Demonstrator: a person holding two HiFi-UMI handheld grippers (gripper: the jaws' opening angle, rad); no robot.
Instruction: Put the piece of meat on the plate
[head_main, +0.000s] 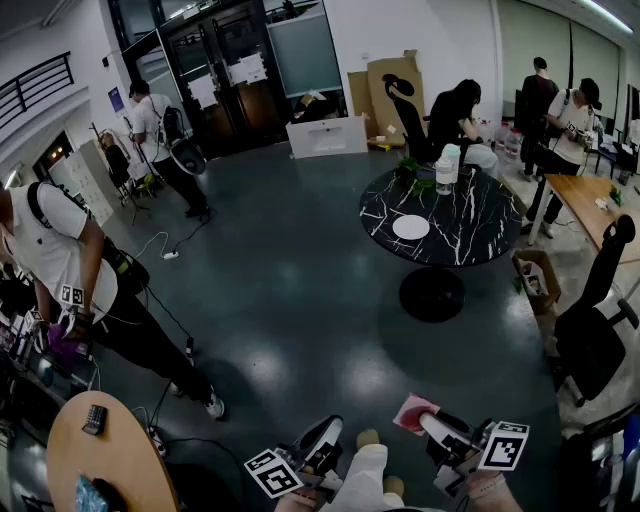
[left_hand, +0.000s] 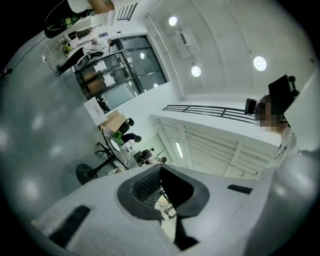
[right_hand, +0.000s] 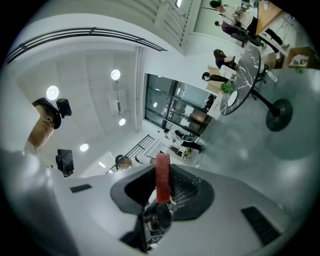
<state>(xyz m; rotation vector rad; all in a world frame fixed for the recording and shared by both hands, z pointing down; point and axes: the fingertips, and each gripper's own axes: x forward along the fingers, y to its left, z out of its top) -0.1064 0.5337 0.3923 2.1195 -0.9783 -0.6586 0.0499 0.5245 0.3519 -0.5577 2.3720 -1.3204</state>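
The piece of meat is a flat, pinkish-red slab. In the right gripper view it shows edge-on as a narrow red strip standing up between the ribbed pads. The right tool is clamped on it with its jaws drawn narrow, and holds it in the air at the near edge of the head view, above the dark floor. The slab rises from the grip without drooping, so it is probably stiff and light to carry.

I judge the step in hand to be the carry. The meat is already gripped, while the bare white plate lies well apart from it, on the round black marbled surface across the floor. The next move calls for walking over, bringing the right tool above the plate, lowering it and opening the jaws. A white container and a green plant stand near the far rim, where a person sits, so the near side looks the freer approach.

The left tool is held alongside, its jaw tips together and nothing between them.
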